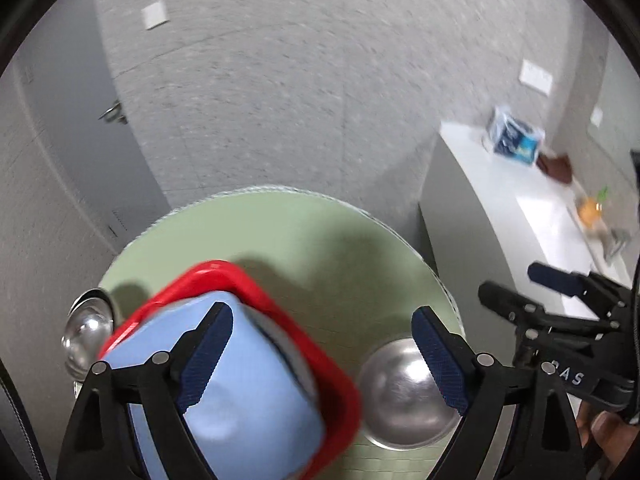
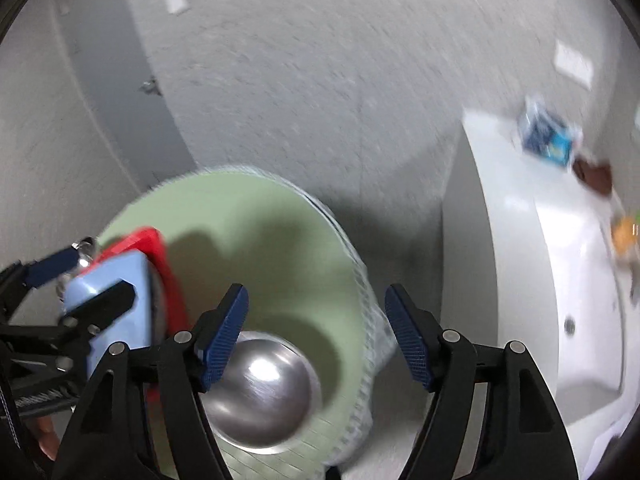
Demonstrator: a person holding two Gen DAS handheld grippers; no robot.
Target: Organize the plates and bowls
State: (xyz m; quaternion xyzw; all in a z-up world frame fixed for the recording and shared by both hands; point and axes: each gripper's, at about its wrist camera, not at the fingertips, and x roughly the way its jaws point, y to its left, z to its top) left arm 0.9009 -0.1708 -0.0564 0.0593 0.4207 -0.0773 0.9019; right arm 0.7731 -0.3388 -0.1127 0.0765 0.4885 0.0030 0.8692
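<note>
A round table with a green cloth [image 1: 304,240] carries a red square tray [image 1: 280,320] with a light blue plate [image 1: 248,392] in it. A steel bowl [image 1: 404,396] stands to its right, and also shows in the right wrist view [image 2: 260,392]. A second steel bowl [image 1: 86,332] sits at the table's left edge. My left gripper [image 1: 324,344] is open above the tray and the bowl. My right gripper [image 2: 316,340] is open above the steel bowl and also shows in the left wrist view [image 1: 516,288]. The left gripper [image 2: 80,276] hangs over the blue plate [image 2: 116,300].
A white counter [image 1: 500,200] stands right of the table, with a blue package [image 1: 514,136], a brown object [image 1: 556,166] and an orange item [image 1: 590,210] on it. A grey door [image 1: 80,140] is at the left. Grey carpet lies beyond the table.
</note>
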